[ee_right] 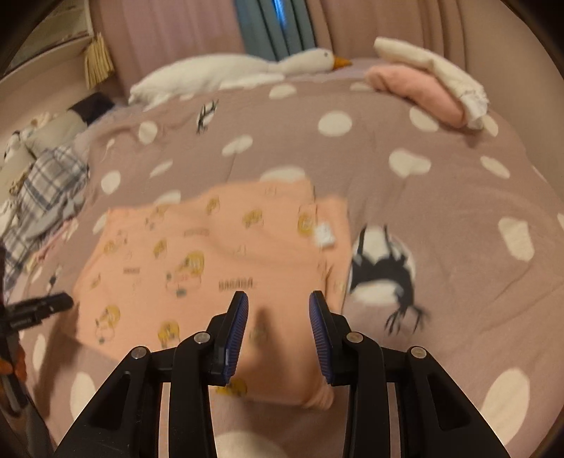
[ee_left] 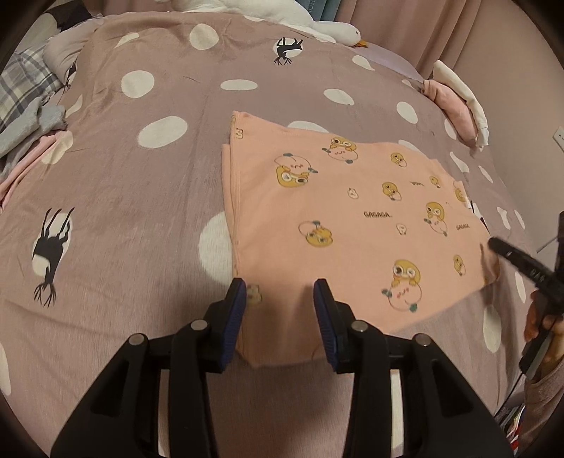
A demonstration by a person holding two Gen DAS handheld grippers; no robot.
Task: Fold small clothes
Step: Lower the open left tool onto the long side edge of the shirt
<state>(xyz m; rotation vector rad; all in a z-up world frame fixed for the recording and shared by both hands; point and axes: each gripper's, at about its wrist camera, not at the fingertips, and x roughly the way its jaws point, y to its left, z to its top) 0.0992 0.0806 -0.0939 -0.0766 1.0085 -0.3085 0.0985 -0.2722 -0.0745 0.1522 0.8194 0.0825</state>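
A pink small garment (ee_left: 352, 218) printed with yellow ducks lies folded flat on the mauve spotted bedspread (ee_left: 141, 193). My left gripper (ee_left: 280, 294) hovers over the garment's near left corner. Its blue pads stand apart with only flat cloth below them, so it is open. The right gripper (ee_left: 507, 255) reaches in from the right edge at the garment's right side, held by a hand (ee_left: 543, 320). The right wrist view is blurred. There my right gripper (ee_right: 278, 299) is open above the near edge of the garment (ee_right: 197, 253), which shows a white tag (ee_right: 324, 234). The left gripper (ee_right: 53, 303) enters from the left.
A white goose plush (ee_left: 338, 30) lies at the far end of the bed. Folded pink and white clothes (ee_left: 454, 102) are stacked at the far right. A plaid and grey heap of clothes (ee_left: 24, 81) sits at the left edge. Curtains hang behind the bed.
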